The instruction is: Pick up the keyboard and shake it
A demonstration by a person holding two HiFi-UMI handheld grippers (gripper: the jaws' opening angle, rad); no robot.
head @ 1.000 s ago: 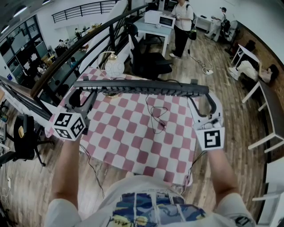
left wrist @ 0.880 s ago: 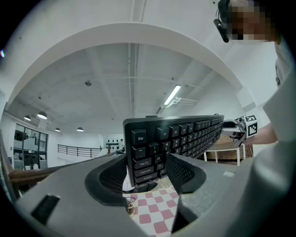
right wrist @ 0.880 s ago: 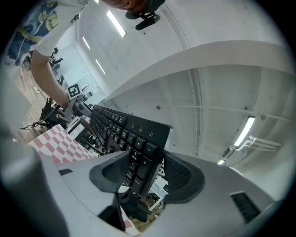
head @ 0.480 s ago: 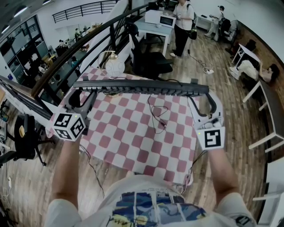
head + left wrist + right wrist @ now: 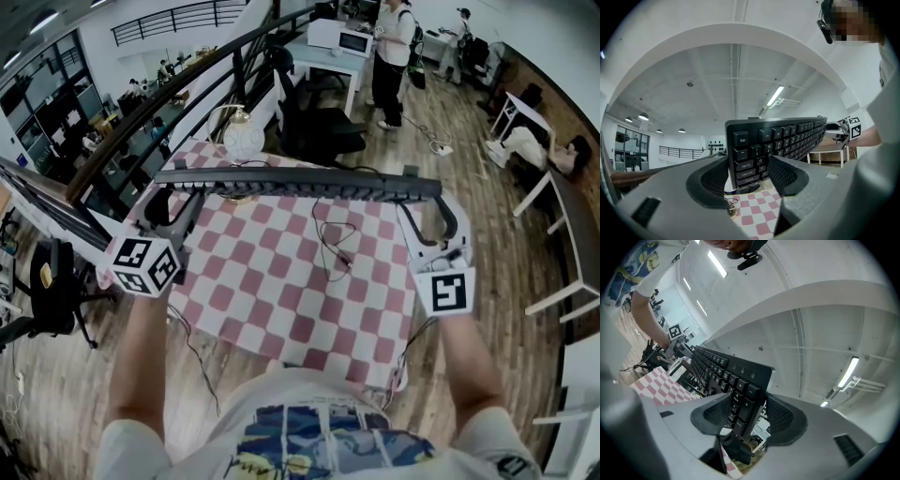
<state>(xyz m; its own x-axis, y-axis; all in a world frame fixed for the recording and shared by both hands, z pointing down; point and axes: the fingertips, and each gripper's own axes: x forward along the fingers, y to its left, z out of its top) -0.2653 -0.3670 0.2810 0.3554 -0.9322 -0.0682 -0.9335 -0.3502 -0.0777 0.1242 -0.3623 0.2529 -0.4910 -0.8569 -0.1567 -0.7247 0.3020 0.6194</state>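
A black keyboard (image 5: pixel 300 183) hangs level in the air above the chequered table (image 5: pixel 272 300), on edge, its keys turned toward the person. My left gripper (image 5: pixel 178 195) is shut on its left end, the Esc corner (image 5: pixel 743 140) squeezed between the mesh pads (image 5: pixel 785 173). At the other end my right gripper (image 5: pixel 427 202) is shut on the number-pad end (image 5: pixel 743 397). The left gripper view shows the left gripper (image 5: pixel 749 174) across the key rows, and the right gripper view shows the right gripper (image 5: pixel 746 417) likewise. The keyboard's thin cable (image 5: pixel 330 246) droops onto the cloth.
A round white object with a gold top (image 5: pixel 242 141) stands at the table's far left corner. Behind the table is a black office chair (image 5: pixel 314 127), a dark railing (image 5: pixel 141 122) at left. A person (image 5: pixel 392 52) stands by a white desk (image 5: pixel 328 61) at the back.
The keyboard and both grippers have kept still. The person standing at the back has shifted a little to the right.
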